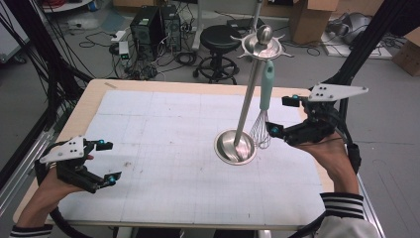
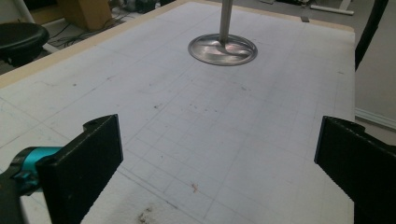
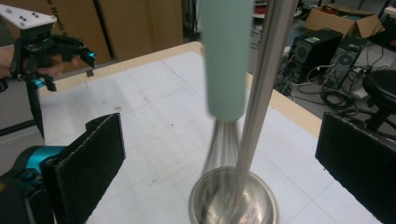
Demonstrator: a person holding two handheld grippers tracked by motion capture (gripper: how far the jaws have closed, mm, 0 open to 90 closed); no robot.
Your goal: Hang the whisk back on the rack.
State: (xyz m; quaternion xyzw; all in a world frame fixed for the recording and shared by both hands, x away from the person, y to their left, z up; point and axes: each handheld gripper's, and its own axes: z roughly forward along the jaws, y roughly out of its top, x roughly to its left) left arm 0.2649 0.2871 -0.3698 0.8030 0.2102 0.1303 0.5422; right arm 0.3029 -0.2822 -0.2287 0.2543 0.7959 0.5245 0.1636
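Note:
A steel utensil stand (image 1: 236, 147) rises from its round base on the white grid mat, right of centre. A whisk (image 1: 266, 84) with a pale teal handle hangs from the hook ring at the stand's top, its wires just above the base. My right gripper (image 1: 283, 115) stands open just right of the whisk wires, without touching them. In the right gripper view the whisk handle (image 3: 226, 56) and the pole (image 3: 264, 93) stand ahead between the wide-apart jaws of my right gripper (image 3: 219, 168). My left gripper (image 1: 110, 162) rests open and empty at the mat's near left.
The white grid mat (image 1: 173, 124) covers most of the wooden table (image 1: 91, 96). Behind the table on the floor are a black stool (image 1: 220, 39), computer towers (image 1: 153, 25) with loose cables, and cardboard boxes (image 1: 309, 17). The stand's base (image 2: 222, 49) lies far ahead of the left jaws.

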